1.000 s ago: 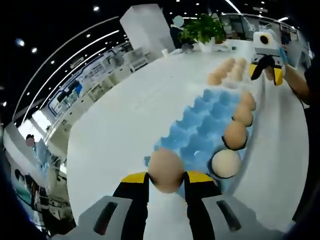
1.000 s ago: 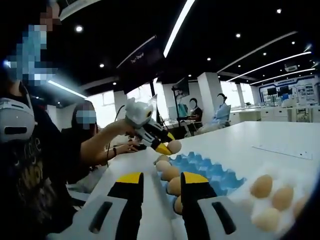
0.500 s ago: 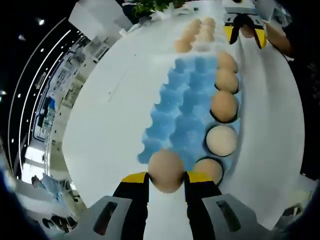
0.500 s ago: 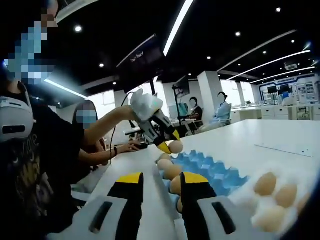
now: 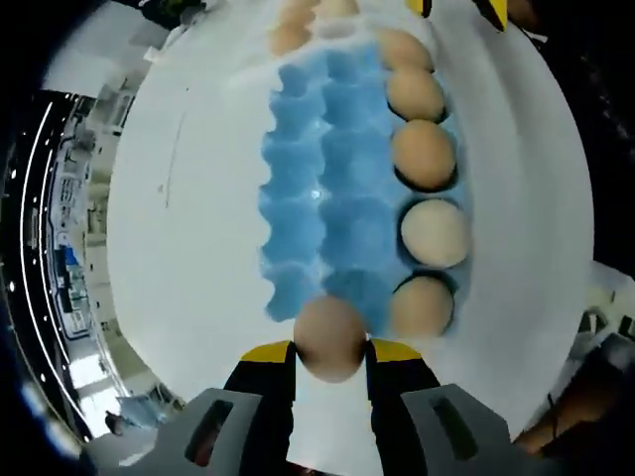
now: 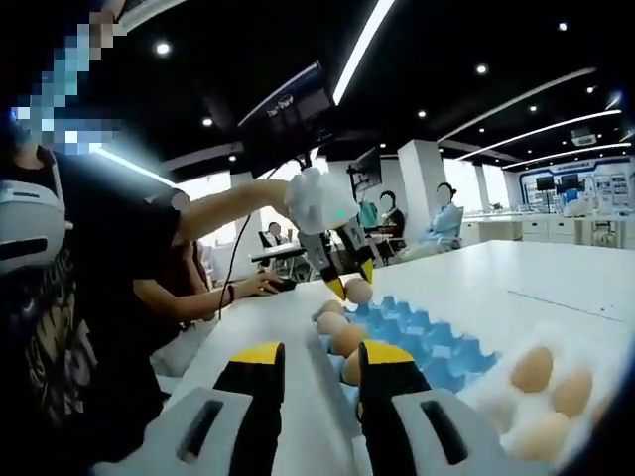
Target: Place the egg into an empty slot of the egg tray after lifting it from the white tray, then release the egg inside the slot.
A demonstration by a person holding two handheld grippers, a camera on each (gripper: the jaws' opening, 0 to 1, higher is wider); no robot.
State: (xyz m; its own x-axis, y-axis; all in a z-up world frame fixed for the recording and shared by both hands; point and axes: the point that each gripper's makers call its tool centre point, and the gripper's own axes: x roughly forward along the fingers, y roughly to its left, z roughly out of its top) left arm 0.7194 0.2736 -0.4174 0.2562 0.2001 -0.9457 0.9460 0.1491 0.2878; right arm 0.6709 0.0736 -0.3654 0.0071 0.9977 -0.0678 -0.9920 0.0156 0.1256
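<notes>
Left gripper view first: the left gripper is pinching an egg between its yellow-tipped jaws, pointed almost straight down over the near end of the blue egg tray. One whole column on the tray's right side is already full, five filled eggs in a line, so I'd guess the nearest blue cup beside them is the target. Holding it from above makes sense, the egg can just drop in upright.

Right gripper view: the right gripper is spread with nothing between its jaws, idling low by the table. Across from it you see the left gripper carrying the egg above the tray's far end. The white tray nearby holds more spare eggs.
</notes>
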